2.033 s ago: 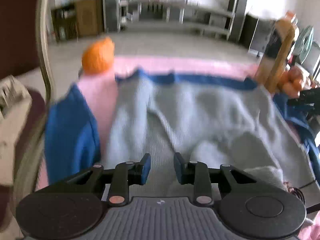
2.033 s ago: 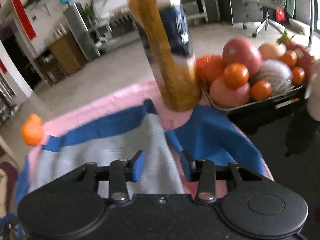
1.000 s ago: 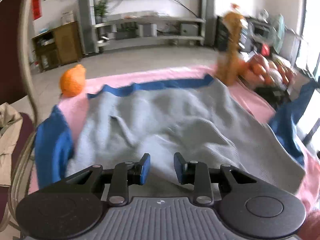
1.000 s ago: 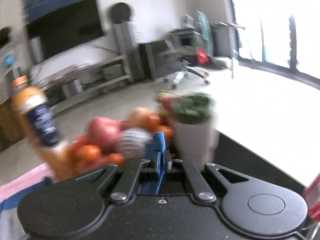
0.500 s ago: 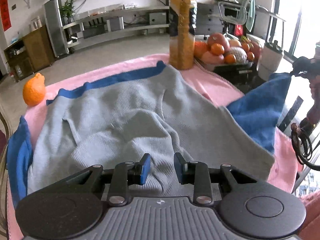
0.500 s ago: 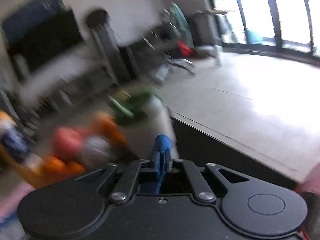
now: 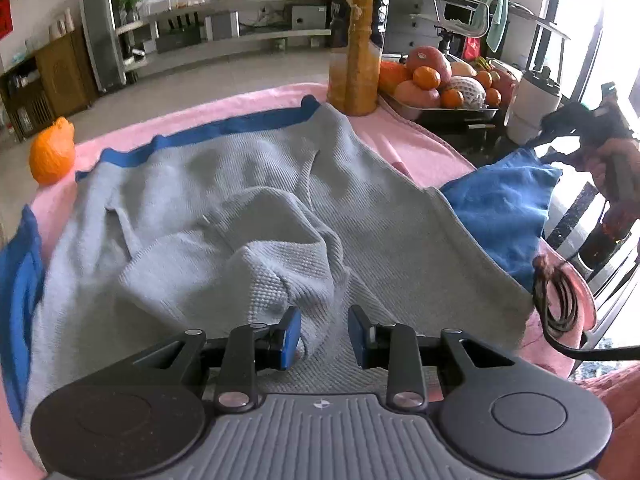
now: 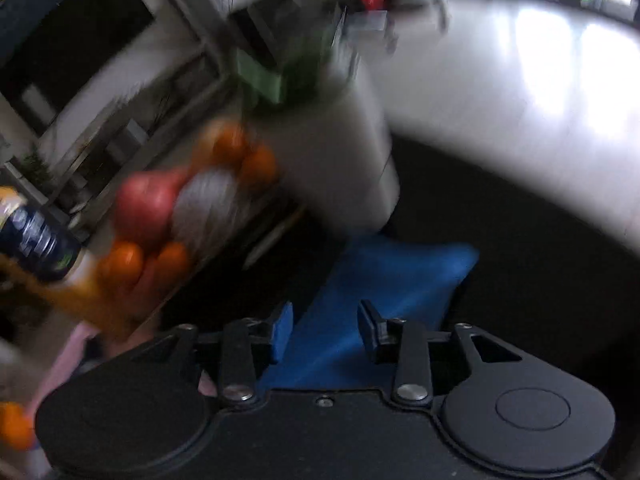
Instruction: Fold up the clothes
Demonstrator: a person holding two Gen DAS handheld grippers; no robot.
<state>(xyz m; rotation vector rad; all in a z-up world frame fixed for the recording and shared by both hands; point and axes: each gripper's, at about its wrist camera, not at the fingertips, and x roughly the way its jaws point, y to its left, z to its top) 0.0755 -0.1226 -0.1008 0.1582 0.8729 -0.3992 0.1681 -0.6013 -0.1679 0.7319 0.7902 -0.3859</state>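
Where pink cloth (image 7: 256, 108) covers the table, a sweater (image 7: 248, 200) lies.

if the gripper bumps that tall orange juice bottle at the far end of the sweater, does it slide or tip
Probably tips. The juice bottle is tall and narrow, standing upright on the soft pink blanket, poor footing for sliding. It looks mostly full, so likely heavy; a low nudge might only rock it. The grey sweater hem lies at its base, so dragging the fabric could pull it over.

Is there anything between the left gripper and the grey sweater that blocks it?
Nothing visible. The left gripper hangs over the sweater, and a raised grey fold already lies between its open fingers.
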